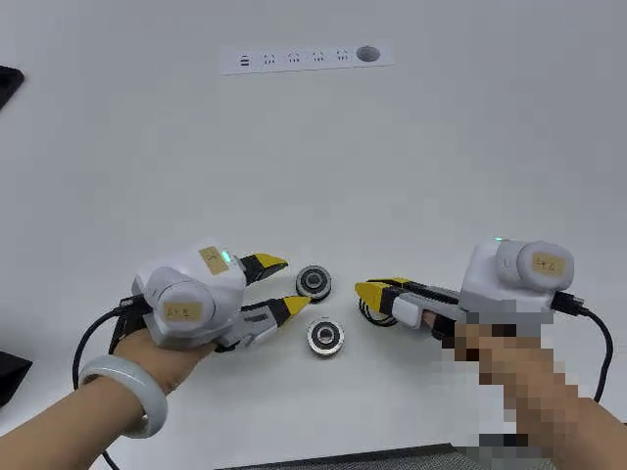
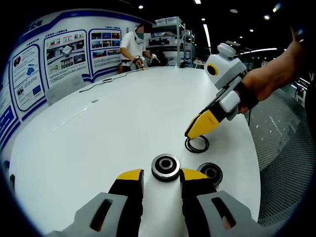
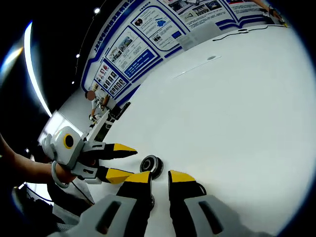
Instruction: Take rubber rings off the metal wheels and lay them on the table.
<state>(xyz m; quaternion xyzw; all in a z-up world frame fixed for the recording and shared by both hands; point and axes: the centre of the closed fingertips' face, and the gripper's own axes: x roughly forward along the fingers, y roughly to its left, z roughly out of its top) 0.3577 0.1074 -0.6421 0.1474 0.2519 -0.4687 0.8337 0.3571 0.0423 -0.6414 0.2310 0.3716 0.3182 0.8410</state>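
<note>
Our left gripper (image 1: 281, 284) gapes, empty, just beside the far wheel (image 1: 313, 282), with the near wheel (image 1: 325, 337) alongside. Our right gripper (image 1: 370, 291), jaws slightly parted, tips over the rubber rings (image 1: 378, 314). Bare table (image 1: 294, 157) stretches ahead.

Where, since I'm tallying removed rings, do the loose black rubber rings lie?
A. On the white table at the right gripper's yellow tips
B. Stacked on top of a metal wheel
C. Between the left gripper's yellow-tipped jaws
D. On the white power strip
A: the loose black rubber rings lie flat on the white table at the yellow tips of the right gripper, clear of the two round metal wheels.
</note>
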